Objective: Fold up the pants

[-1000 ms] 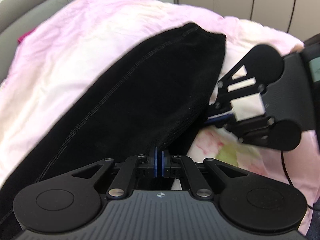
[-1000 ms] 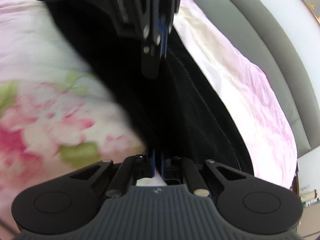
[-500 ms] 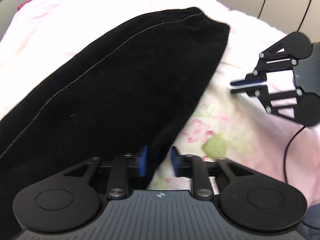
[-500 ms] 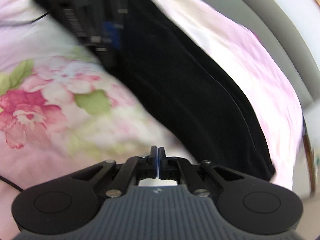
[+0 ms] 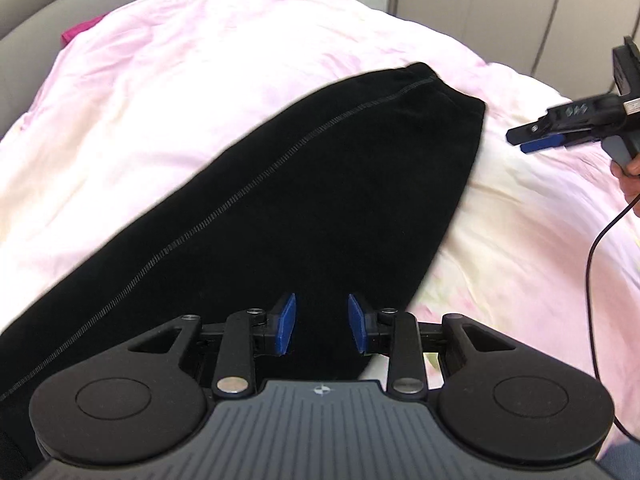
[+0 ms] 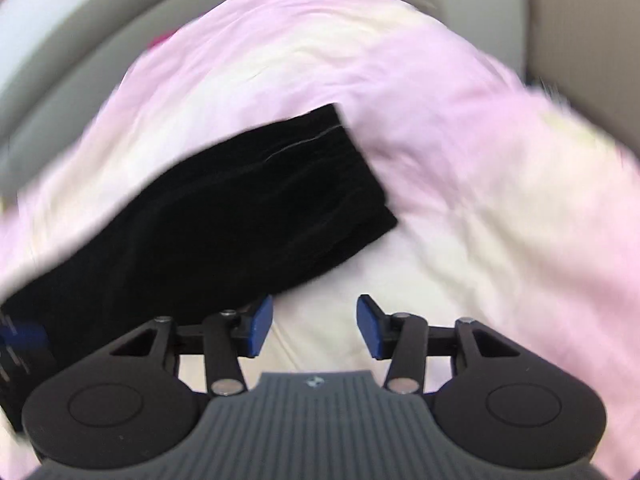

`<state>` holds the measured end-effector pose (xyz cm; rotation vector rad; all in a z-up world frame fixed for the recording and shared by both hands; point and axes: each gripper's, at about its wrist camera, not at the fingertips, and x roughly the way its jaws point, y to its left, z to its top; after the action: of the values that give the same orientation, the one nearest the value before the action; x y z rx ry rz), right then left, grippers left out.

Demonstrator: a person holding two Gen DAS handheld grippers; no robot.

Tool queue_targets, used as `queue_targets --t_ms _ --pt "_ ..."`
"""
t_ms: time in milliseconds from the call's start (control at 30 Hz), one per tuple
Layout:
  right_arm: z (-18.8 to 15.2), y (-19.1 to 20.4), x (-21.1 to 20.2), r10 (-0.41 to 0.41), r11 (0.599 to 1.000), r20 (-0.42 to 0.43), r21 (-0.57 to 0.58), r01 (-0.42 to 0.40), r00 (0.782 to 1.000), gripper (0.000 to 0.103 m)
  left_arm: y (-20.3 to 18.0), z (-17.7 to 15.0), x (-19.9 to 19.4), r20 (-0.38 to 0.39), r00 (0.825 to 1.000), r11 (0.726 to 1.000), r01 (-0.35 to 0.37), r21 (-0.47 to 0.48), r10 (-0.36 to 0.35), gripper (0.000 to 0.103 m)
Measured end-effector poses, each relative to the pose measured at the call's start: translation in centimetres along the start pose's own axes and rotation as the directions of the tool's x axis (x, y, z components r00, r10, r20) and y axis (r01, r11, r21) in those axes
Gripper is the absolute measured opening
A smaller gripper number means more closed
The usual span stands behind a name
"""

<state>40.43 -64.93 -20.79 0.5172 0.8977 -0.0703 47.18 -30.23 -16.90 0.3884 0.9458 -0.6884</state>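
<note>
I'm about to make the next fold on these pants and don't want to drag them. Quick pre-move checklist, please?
1. Left gripper free of cloth: ok, blue pads apart over the pants.
2. Right gripper empty: ok, jaws opening, only the bedsheet between them.
3. Pants lying flat: ok, one long strip.
4. Waistband end visible: ok.
5. Other end visible: not ok, out of frame.
6. Cable clear of pants: ok.

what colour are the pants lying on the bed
Black, with a thin pale stitched seam running along them. The pants show best in the left wrist view.
</note>
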Motion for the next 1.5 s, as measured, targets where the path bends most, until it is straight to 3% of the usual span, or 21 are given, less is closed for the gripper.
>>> queue_targets --t_ms 100,300,700,900,1133,1233,1333,1500 --pt "0.8 -2.2 1.5 0.05 0.977 0.033 0.206 -0.056 0.998 0.055 0.0 1.5 1.3 -0.003 1.0 1.0 -0.021 0.007 0.021 0.037" --pt "3.8 -5.4 5.9 0.104 0.905 0.074 0.406 -0.125 0.992 0.058 -0.4 4.1 4.6 -0.021 0.998 0.995 -0.063 0.071 0.065 0.034" --pt "3.7 -8.0 9.9 0.228 0.812 0.183 0.506 -0.29 0.956 0.045 1.7 8.9 11.0 -0.066 0.981 0.982 -0.176 0.068 0.18 0.027" --pt "3.4 -7.6 8.3 0.25 0.826 0.243 0.452 -0.337 0.937 0.035 1.2 8.3 11.4 -0.073 0.977 0.978 -0.195 0.071 0.2 0.027" --pt "5.7 -4.0 2.9 0.251 0.88 0.276 0.335 -0.337 0.928 0.033 1.8 6.1 5.9 -0.044 0.983 0.983 -0.178 0.053 0.18 0.027" --pt "7.6 0.3 -0.2 0.216 0.936 0.267 0.218 -0.278 0.939 0.032 2.9 4.1 2.8 -0.051 0.982 0.983 -0.182 0.03 0.184 0.027" --pt "9.1 5.7 -2.9 0.204 0.966 0.265 0.099 -0.237 0.942 0.032 4.3 2.0 -0.4 -0.047 0.98 0.981 -0.193 0.001 0.192 0.027" --pt "9.8 16.1 -5.9 0.196 0.98 0.254 -0.085 -0.18 0.947 0.031 7.7 -1.5 -5.7 -0.017 0.98 0.978 -0.197 -0.07 0.196 0.027"
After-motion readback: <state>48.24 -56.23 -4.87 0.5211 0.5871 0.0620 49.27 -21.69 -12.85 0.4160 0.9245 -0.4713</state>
